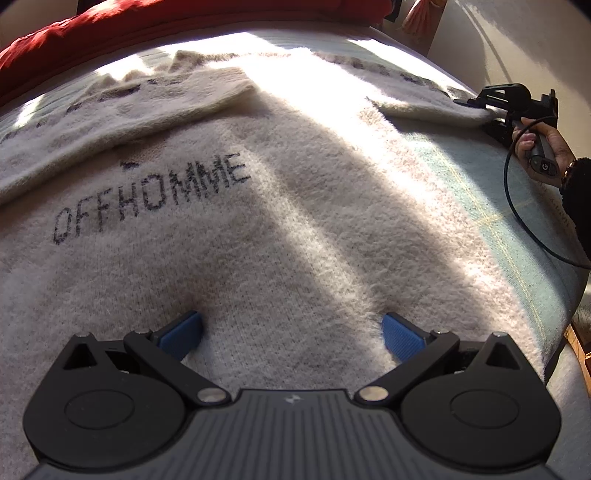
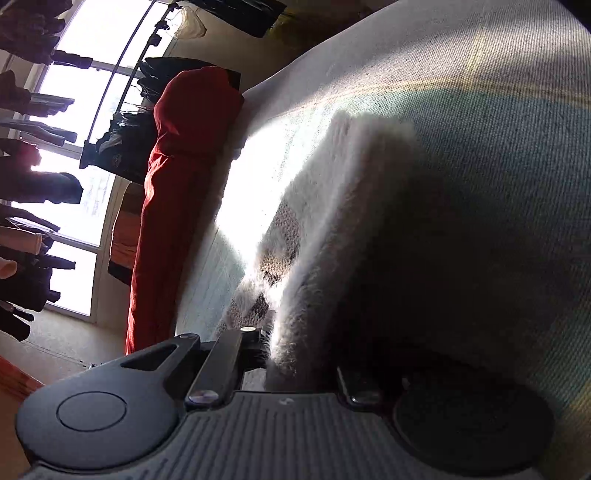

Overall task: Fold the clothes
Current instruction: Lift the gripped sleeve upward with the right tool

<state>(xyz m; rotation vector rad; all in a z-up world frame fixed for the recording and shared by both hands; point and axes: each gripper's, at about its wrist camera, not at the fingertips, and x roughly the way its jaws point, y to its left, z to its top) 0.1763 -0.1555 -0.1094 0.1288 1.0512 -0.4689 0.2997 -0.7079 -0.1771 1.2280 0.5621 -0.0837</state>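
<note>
A fuzzy cream sweater (image 1: 280, 192) with dark "OFFHOMME" lettering lies spread on the pale bed sheet (image 1: 517, 229). My left gripper (image 1: 291, 332) is open, its blue fingertips (image 1: 183, 334) pressed on the sweater's lower body. My right gripper (image 1: 480, 107), seen far right in the left wrist view, is shut on the end of the sweater's sleeve (image 1: 436, 107). In the right wrist view the sleeve (image 2: 332, 240) runs up out of the closed jaws of the right gripper (image 2: 291, 362), whose fingertips are buried in the fuzz.
A red blanket (image 1: 147, 22) lies along the bed's far edge; it also shows in the right wrist view (image 2: 177, 206). Clothes hang on a rack (image 2: 33, 177) before a bright window. A black cable (image 1: 517, 206) trails from the right gripper. The bed's edge (image 1: 569, 332) drops at right.
</note>
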